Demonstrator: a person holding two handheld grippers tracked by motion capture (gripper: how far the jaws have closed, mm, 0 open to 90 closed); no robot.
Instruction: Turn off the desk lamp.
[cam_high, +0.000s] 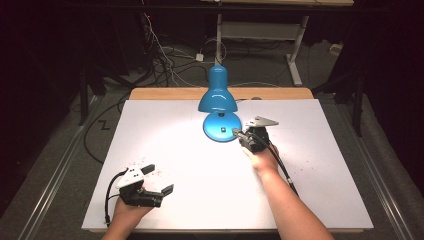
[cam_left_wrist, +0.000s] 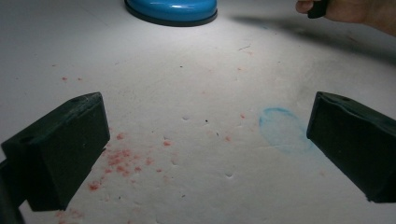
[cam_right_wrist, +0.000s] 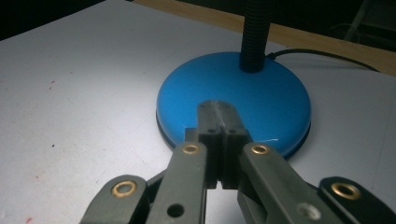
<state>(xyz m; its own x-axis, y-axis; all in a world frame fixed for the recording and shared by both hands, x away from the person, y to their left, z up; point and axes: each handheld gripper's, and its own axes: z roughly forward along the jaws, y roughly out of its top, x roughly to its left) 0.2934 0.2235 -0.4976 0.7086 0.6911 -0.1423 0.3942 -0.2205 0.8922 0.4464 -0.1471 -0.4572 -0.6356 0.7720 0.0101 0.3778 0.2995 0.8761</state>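
A blue desk lamp stands lit at the back middle of the white board (cam_high: 300, 165). Its shade (cam_high: 218, 95) hangs over a round blue base (cam_high: 214, 125) with a small dark switch (cam_high: 222, 131). My right gripper (cam_high: 235, 132) is shut with nothing between its jaws. Its tips lie over the near rim of the base (cam_right_wrist: 233, 88), below the black gooseneck (cam_right_wrist: 256, 32); whether they touch it I cannot tell. My left gripper (cam_high: 159, 179) rests low at the front left, jaws wide open over bare board (cam_left_wrist: 205, 149).
Red specks and a faint blue ring (cam_left_wrist: 282, 128) mark the board ahead of the left gripper. The lamp's cord (cam_right_wrist: 322, 55) runs off behind the base over the wooden table edge (cam_high: 165, 93). Cables and a desk frame lie on the dark floor beyond.
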